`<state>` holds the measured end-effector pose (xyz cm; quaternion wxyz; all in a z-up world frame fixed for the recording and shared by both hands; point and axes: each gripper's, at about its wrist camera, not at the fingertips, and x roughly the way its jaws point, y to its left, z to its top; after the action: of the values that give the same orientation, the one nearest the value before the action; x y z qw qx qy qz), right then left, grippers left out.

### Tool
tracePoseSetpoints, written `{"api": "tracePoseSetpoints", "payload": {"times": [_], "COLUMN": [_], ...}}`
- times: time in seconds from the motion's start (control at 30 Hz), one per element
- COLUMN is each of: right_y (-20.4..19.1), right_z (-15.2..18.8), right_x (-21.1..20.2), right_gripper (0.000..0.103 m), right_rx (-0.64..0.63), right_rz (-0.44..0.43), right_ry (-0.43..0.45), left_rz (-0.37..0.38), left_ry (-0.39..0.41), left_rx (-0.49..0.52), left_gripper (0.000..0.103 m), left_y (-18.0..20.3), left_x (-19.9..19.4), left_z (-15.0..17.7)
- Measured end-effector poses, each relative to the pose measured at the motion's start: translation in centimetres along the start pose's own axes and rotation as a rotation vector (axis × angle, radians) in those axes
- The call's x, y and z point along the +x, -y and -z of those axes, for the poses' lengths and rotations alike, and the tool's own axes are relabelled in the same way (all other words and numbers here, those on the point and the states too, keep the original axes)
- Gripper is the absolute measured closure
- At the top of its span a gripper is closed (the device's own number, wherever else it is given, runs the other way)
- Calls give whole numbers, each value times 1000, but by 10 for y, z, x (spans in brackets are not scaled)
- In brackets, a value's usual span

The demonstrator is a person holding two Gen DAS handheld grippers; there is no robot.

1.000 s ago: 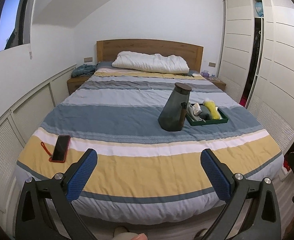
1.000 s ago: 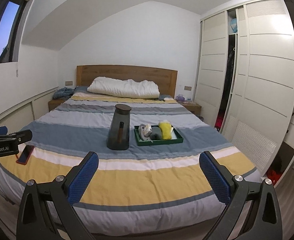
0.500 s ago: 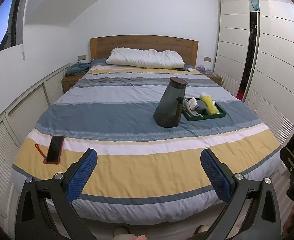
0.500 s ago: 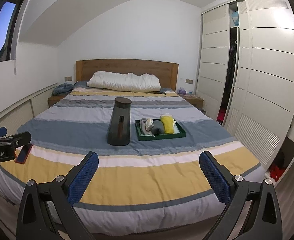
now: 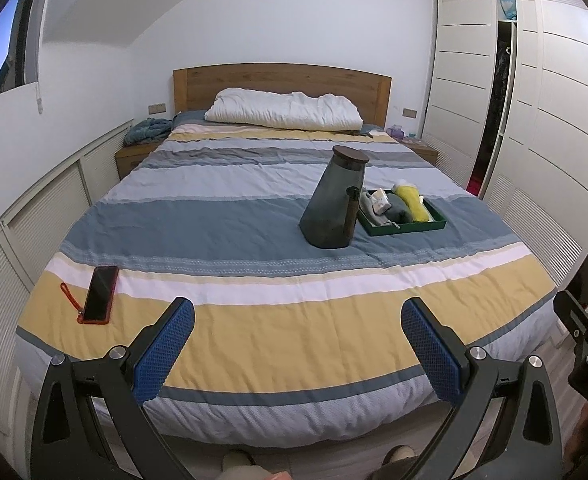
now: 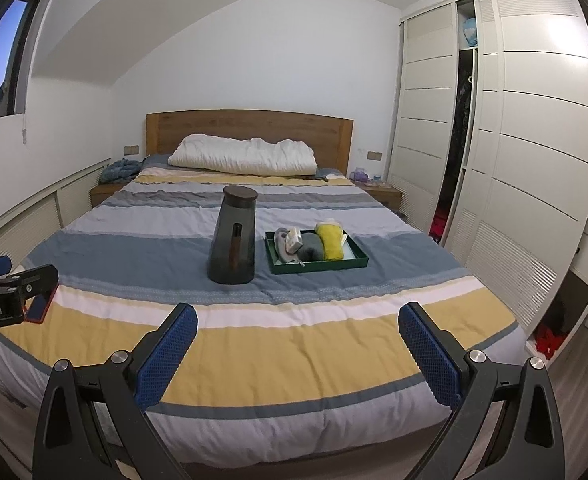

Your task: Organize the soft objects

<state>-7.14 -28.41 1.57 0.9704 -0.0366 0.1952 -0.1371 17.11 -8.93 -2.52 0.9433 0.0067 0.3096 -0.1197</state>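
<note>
A green tray [image 5: 404,229] [image 6: 314,267] lies on the striped bed right of centre. In it are a yellow rolled cloth [image 5: 412,199] [image 6: 329,240], a dark grey roll [image 5: 398,212] [image 6: 312,246] and a light grey piece with a white tag [image 5: 378,201] [image 6: 289,240]. A dark smoked jug [image 5: 336,200] [image 6: 233,236] with a brown lid stands just left of the tray. My left gripper [image 5: 298,344] and right gripper [image 6: 298,344] are both open over the foot of the bed, well short of the tray, with nothing between their fingers.
A red-cased phone [image 5: 101,294] with a strap lies at the bed's left front. A white pillow [image 5: 283,114] rests by the wooden headboard. White wardrobes [image 6: 534,160] line the right wall, low cabinets [image 5: 33,224] the left. Nightstands flank the bed.
Both grippers have edged a little and tilted, so the bed sits slightly differently in view. Their jaws stay open. Nothing on the bed has moved.
</note>
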Motion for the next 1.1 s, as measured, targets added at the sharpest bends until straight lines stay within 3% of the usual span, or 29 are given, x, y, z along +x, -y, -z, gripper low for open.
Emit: {"api": "tracePoseSetpoints", "payload": {"times": [1.1], "right_y": [4], "right_z": [7], "right_x": [-8], "right_gripper": [0], "right_rx": [11], "right_rz": [7], "right_ry": [23], "left_rz": [20], "left_ry": [71], "left_rx": [-21], "left_gripper": [2], "left_y": [1], "left_x": [-21], "left_z": [-1]}}
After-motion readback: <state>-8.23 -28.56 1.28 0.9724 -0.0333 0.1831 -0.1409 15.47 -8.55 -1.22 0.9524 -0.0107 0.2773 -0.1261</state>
